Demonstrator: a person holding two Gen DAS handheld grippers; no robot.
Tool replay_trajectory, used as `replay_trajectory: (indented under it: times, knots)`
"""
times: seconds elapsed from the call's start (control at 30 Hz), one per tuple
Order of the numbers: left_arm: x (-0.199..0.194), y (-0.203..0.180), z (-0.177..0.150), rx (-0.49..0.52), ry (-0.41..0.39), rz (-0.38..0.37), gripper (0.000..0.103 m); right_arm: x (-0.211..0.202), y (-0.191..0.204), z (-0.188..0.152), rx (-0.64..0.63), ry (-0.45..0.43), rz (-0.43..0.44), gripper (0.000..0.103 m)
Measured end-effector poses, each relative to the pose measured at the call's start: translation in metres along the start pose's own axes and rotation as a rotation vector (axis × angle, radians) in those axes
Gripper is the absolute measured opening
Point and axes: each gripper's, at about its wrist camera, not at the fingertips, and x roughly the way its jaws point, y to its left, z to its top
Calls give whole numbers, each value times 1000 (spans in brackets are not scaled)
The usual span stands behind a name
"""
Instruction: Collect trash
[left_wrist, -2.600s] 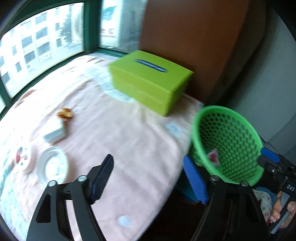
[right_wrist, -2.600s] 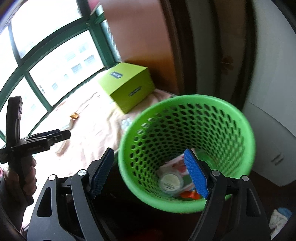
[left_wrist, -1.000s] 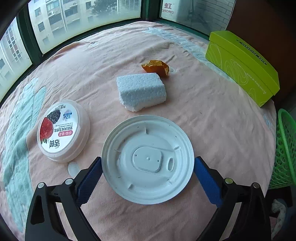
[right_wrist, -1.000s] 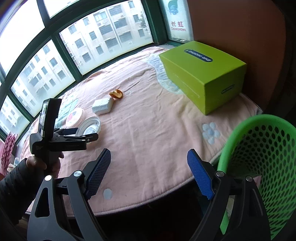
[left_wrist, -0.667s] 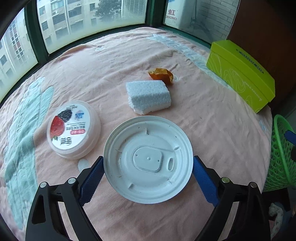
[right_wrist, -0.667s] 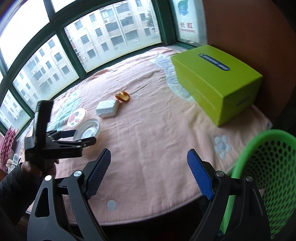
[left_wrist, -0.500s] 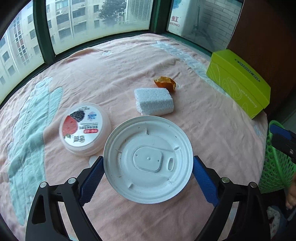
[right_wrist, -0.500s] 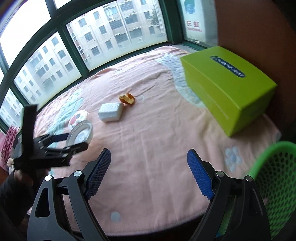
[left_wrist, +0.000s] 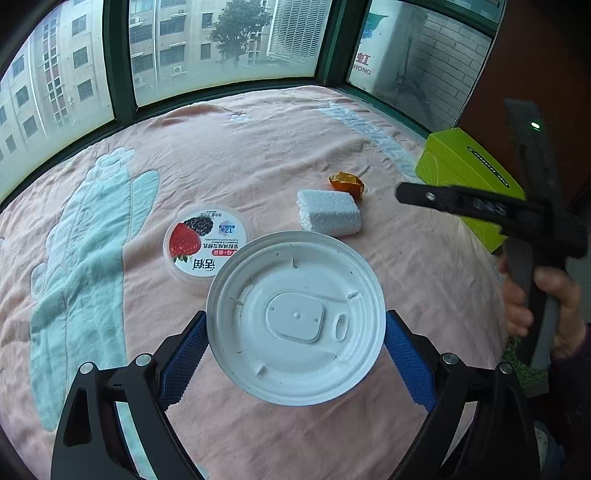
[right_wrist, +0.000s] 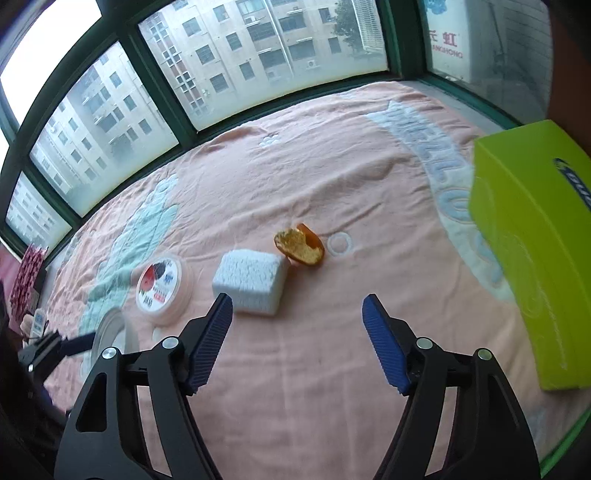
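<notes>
place: home, upper-floor bay-window nook | evidence: pink patterned blanket (right_wrist: 332, 369) over the ledge; green-framed windows (right_wrist: 177, 107) from 9 to 1 o'clock; apartment blocks (right_wrist: 258, 37) outside

Right tongs (right_wrist: 297, 323) at 6 o'clock, blue pads apart with only pink cloth (right_wrist: 314, 369) between them, jaws just now closing somewhat. White foam block (right_wrist: 250, 281) just past the left pad, toward 11 o'clock. Crumpled gold-orange wrapper (right_wrist: 300, 249) just beyond the block at 12 o'clock, seemingly touching its far corner. Round tub with berry label (right_wrist: 159, 290) at 9 o'clock, beside the block, apart from it. Lime-green box (right_wrist: 532, 240) at 3 o'clock. White lid (right_wrist: 109, 338), edge-on, clamped in left tongs (right_wrist: 94, 338) at 8 o'clock. Windows (right_wrist: 221, 66) behind.
</notes>
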Motion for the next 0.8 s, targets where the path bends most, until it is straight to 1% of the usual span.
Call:
replay_trajectory:
  times: [0.23,0.37,0.43,0.63,0.67,0.7,0.77,0.8]
  knots:
    - [1,7,-2,-25,6,-11,89,46,2,18,-23,39,-17,64]
    - [2,10,-1,-35,5,-15,89,67,-2,26,-13,62,-26,63]
    - [3,12,0,-39,6,-20,89,73,-3,28,-11,70,-28,60]
    - [8,15,-2,-47,16,-20,89,86,-7,33,0,77,-30,59]
    - [8,15,-2,-47,17,-20,89,86,-8,33,3,74,-34,58]
    - [9,15,-1,-47,18,-19,89,85,-9,33,3,72,-36,54]
    - [10,15,-1,-49,19,-17,89,85,-9,32,0,74,-29,51]
    - [10,15,-1,-50,20,-17,89,84,-8,32,-8,73,-29,46]
